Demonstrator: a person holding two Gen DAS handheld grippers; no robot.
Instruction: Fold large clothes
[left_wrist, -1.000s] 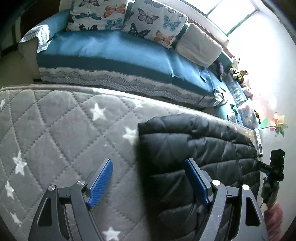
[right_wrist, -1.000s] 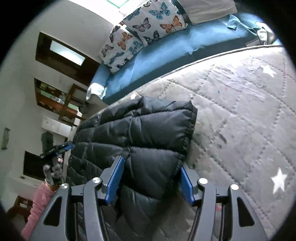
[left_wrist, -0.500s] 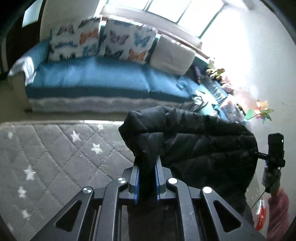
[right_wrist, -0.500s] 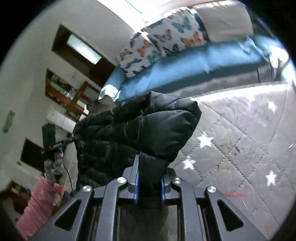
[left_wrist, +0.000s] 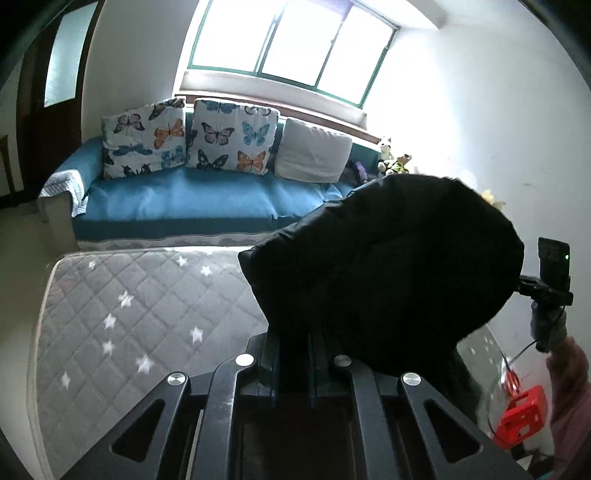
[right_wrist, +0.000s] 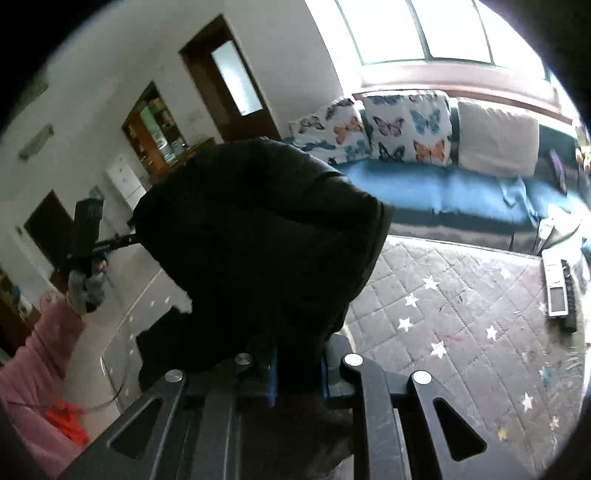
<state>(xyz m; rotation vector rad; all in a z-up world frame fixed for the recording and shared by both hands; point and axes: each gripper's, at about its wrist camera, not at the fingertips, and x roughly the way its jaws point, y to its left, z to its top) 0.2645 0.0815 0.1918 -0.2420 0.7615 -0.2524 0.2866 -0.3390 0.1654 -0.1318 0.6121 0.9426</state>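
A black puffer jacket (left_wrist: 388, 266) hangs in the air above the grey quilted star mat (left_wrist: 122, 317). My left gripper (left_wrist: 293, 354) is shut on one end of it, the fabric bunched between the blue pads. My right gripper (right_wrist: 297, 369) is shut on the other end of the jacket (right_wrist: 258, 236), which bulges up and hides much of both views. Each view shows the other gripper at its edge: the right gripper (left_wrist: 550, 273) and the left gripper (right_wrist: 86, 236). The mat also shows in the right wrist view (right_wrist: 461, 325).
A blue sofa (left_wrist: 192, 199) with butterfly cushions (left_wrist: 229, 136) stands beyond the mat under a window. A remote-like device (right_wrist: 557, 291) lies at the mat's right edge. A red object (left_wrist: 521, 410) sits on the floor near the pink-sleeved arm (left_wrist: 569, 387).
Both grippers closed on the jacket's ends, then lifted it off the mat; it now hangs high, with the mat far below.
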